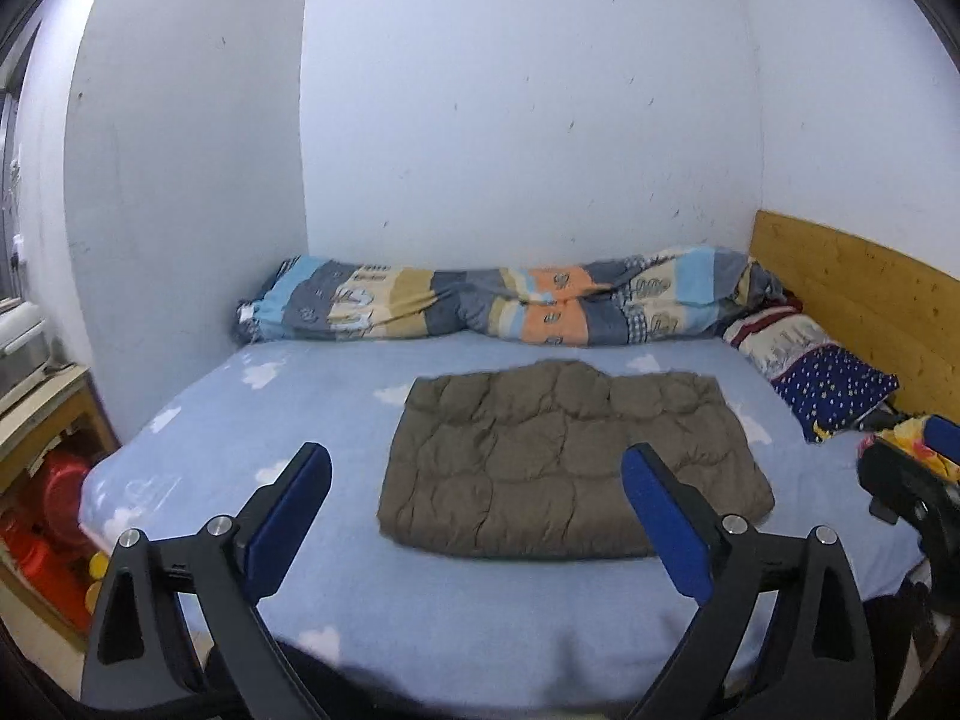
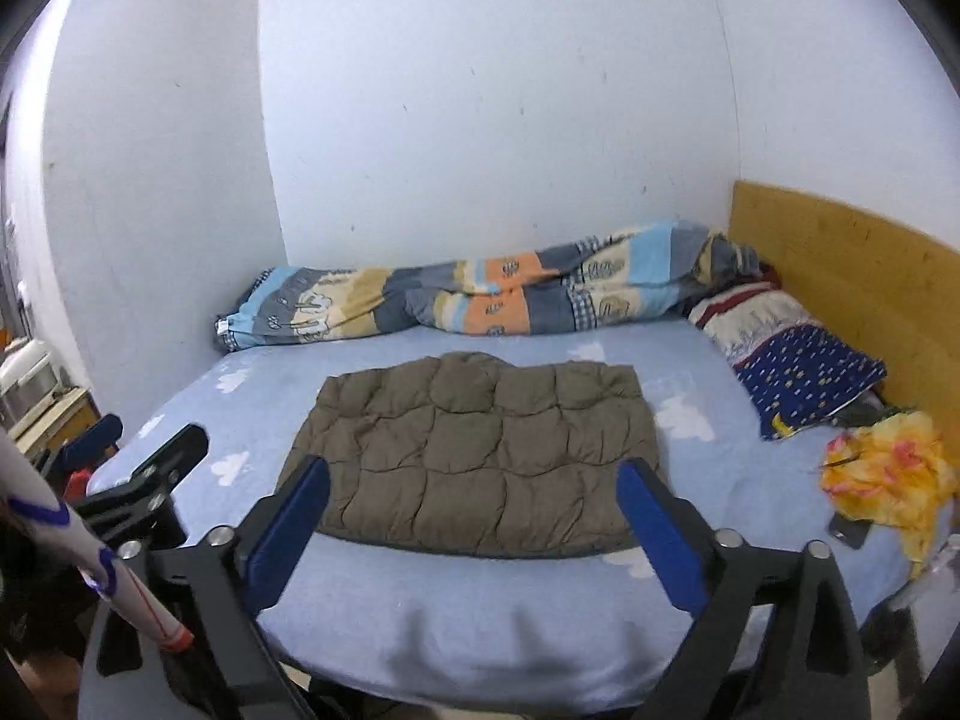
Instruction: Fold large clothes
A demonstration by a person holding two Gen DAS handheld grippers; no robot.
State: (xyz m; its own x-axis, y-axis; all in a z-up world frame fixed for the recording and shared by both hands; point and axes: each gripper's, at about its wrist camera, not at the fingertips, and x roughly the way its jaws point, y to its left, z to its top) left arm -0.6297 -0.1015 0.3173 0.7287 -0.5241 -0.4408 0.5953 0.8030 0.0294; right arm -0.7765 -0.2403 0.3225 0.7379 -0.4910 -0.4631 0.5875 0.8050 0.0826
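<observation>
A quilted olive-brown padded jacket [image 1: 570,462] lies folded into a neat rectangle in the middle of the light blue cloud-print bed sheet [image 1: 252,414]. The left gripper [image 1: 477,513] hangs above the near edge of the bed, its blue-padded jaws spread wide with nothing between them. The right gripper [image 2: 474,519] beside it is just as wide and empty. A rolled striped patchwork quilt [image 2: 456,294] lies along the white wall, behind the jacket.
</observation>
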